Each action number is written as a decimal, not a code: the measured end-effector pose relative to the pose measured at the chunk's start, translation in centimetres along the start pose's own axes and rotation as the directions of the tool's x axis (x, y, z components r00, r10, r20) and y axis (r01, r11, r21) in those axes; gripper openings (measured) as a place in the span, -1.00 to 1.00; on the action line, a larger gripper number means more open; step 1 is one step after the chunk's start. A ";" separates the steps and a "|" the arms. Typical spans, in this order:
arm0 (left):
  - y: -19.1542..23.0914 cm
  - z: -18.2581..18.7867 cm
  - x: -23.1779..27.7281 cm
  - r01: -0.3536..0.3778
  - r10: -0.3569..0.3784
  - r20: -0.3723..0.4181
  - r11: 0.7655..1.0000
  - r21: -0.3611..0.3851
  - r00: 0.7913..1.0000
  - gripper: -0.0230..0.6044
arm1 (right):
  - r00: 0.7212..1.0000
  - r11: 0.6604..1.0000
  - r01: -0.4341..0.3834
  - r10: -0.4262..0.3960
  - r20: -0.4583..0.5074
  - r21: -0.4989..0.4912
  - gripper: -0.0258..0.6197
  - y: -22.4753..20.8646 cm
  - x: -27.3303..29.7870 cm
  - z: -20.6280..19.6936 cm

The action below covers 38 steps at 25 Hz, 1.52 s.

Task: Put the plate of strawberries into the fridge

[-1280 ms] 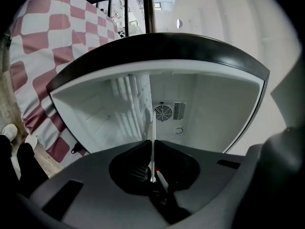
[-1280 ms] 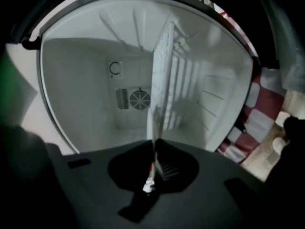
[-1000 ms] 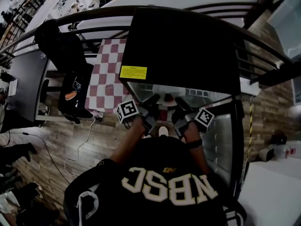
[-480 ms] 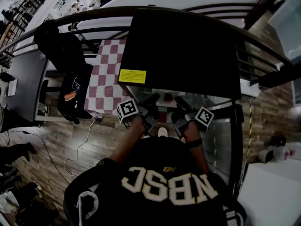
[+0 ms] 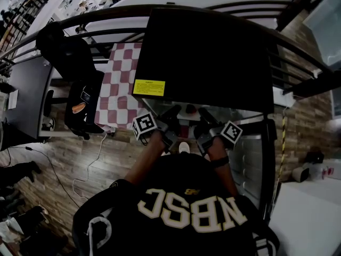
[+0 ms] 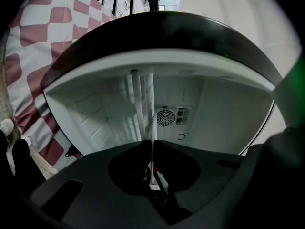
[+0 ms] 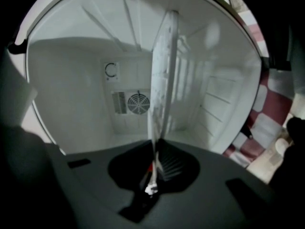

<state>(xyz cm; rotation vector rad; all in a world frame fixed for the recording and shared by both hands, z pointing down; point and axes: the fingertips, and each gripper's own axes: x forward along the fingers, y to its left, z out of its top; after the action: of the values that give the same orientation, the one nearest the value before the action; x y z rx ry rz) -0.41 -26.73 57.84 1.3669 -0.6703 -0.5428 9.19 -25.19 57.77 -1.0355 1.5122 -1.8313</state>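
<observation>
Nearest: black jersey with pale lettering, both forearms reaching forward.

Holds the left tool in the left hand, marker cube toward the left. Holds the right tool in the right hand, marker cube toward the right.

Clamps the left tool on one rim of the plate. Jaws drawn narrow, pads pressed on the thin white edge. Seen edge-on as an upright strip in the left gripper view.

Clamps the right tool on the opposite rim, jaws equally narrow. Plate edge again upright and edge-on in the right gripper view.

Carries the plate between the two tools, at the open front of the fridge, just under the front edge of its black top. Shows a small red patch on the plate in the head view: strawberries, too small to count. Cannot tell whether the plate rests on the fridge floor or hangs above it.

Beyond the plate: white fridge interior with ribbed side walls. Round fan grille on the back wall, also visible in the right gripper view.

At the right of the opening: open door, inner face pale.

On the near-left corner of the fridge top: yellow label.

Just beside the fridge on the left: red-and-white checked cloth spread over a tabletop.

Below and farther left: wooden floor.
</observation>
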 end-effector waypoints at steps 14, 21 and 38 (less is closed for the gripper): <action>-0.9 -0.7 -0.7 0.032 -0.032 -0.010 0.998 0.047 0.999 -0.78 | 0.998 0.997 -0.010 0.014 0.057 -0.074 -0.38 0.2 -0.9 0.6; -1.6 -1.2 -1.3 0.070 -0.069 -0.020 0.996 0.055 0.997 -0.35 | 0.998 0.997 -0.038 0.041 0.044 -0.073 -0.34 0.2 -1.6 -0.5; -0.2 -2.7 -4.4 0.048 -0.047 -0.019 0.997 0.065 0.999 -0.33 | 0.996 0.994 -0.066 0.071 0.048 -0.092 -0.36 -1.1 -3.9 -2.8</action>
<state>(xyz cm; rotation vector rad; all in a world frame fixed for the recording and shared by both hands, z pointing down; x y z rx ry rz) -1.54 -21.77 56.98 1.4504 -0.6474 -0.5497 9.10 -20.24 57.83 -1.0514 1.5931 -1.6904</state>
